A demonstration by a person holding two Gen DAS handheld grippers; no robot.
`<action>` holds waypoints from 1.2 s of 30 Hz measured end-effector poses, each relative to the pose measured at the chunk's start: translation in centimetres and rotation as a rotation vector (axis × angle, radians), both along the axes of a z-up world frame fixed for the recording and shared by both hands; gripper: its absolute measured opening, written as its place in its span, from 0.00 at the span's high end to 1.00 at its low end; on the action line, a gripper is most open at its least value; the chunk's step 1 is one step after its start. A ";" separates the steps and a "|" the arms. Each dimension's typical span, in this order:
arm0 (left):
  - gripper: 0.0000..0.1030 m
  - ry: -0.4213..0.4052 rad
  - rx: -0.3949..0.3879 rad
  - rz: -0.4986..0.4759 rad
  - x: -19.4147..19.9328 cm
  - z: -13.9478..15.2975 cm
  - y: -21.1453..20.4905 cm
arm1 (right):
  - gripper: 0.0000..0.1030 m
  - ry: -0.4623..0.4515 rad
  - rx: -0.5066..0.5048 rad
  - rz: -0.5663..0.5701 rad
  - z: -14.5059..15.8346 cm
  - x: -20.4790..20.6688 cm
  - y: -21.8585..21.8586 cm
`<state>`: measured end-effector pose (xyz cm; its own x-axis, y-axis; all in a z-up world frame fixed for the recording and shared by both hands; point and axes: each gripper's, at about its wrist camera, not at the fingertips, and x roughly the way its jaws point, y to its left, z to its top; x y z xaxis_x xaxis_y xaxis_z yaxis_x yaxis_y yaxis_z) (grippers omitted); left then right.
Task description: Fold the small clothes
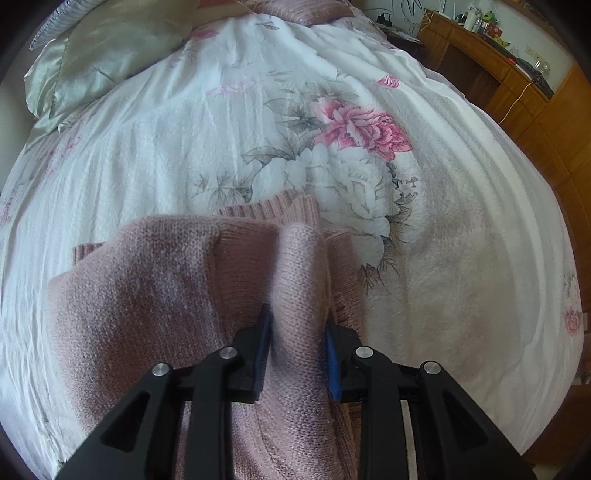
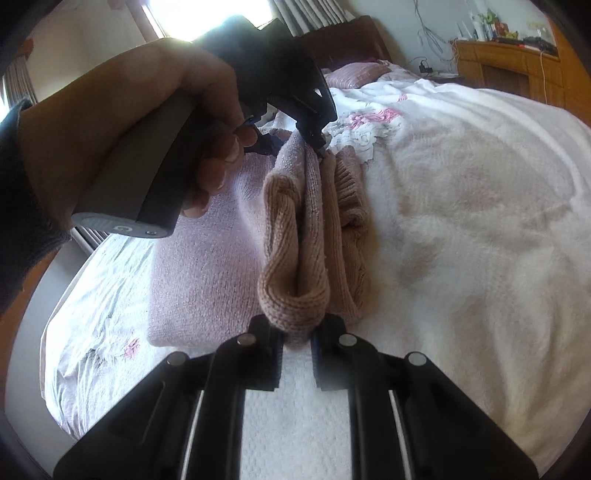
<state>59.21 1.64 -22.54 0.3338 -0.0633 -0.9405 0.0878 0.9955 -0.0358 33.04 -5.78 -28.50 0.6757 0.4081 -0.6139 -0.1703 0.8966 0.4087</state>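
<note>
1. Slip risk first: my left gripper [image 1: 297, 345] has its jaws clamped on a raised ridge of the pink knit sweater [image 1: 177, 280], and my right gripper [image 2: 297, 345] has its jaws pinched on the ribbed hem end of the same fold [image 2: 291, 295]. Knit is thick & stretchy; if either side pulls harder, I reckon the bunch slides out and the fold drops crooked.
2. Uneven lift prob: both ends held up off the bed, rest of sweater lying flat on the bed, left of the fold in the right wrist view. Moving one hand faster would likely twist the folded strip or drag the flat part w/ it.
3. Hand [image 2: 155, 122] holding the left rig sits close over the sweater; could snag the cloth, I'd guess.
4. Surface: bed w/ white floral duvet [image 1: 332, 122], wrinkled and soft, so creases may not set clean. Fuzzy white blanket [image 2: 461, 192] on the right side.
5. Room: satin pillow [image 1: 103, 55] at the head, wooden dresser [image 1: 491, 70] w/ clutter & cables, bright window [image 2: 207, 18] behind.
</note>
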 end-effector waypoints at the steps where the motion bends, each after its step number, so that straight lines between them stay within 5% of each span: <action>1: 0.68 -0.005 -0.020 -0.006 0.0 0.1 0.0 | 0.89 0.009 0.023 0.010 -0.2 0.1 -0.3; 4: 0.48 -0.028 -0.133 -0.032 -0.5 0.8 0.3 | 0.87 0.073 0.154 0.044 -1.3 0.6 -1.5; 6: 0.44 -0.051 -0.222 -0.033 -1.2 1.8 1.3 | 0.79 0.112 0.266 0.080 -2.0 1.0 -2.7; 9: 0.41 -0.117 -0.301 -0.047 -2.8 4.0 3.4 | 0.51 0.160 0.392 0.128 -2.5 1.8 -4.0; 15: 0.29 -0.194 -0.415 -0.062 -7.8 7.1 9.0 | 0.48 0.263 0.510 0.200 -2.9 4.4 -4.5; 19: 0.29 -0.180 -0.455 -0.080 -10.6 6.3 12.0 | 0.53 0.302 0.522 0.216 -3.2 5.5 -4.4; 23: 0.29 -0.162 -0.502 -0.087 -13.0 4.6 14.4 | 0.84 0.304 0.517 0.211 -3.0 6.1 -4.6; 26: 0.29 -0.150 -0.579 -0.113 -14.5 3.2 15.6 | 0.86 0.300 0.527 0.196 -2.9 6.3 -5.9; 30: 0.29 -0.089 -0.629 -0.127 -15.1 0.1 16.1 | 0.78 0.351 0.451 0.249 -3.4 7.3 -5.8; 33: 0.30 -0.110 -0.703 -0.140 -15.9 -0.1 16.8 | 0.50 0.245 0.415 0.226 0.1 8.1 -6.9; 36: 0.29 -0.135 -0.783 -0.164 -16.7 0.1 17.3 | 0.48 0.226 0.432 0.204 2.2 11.8 -7.3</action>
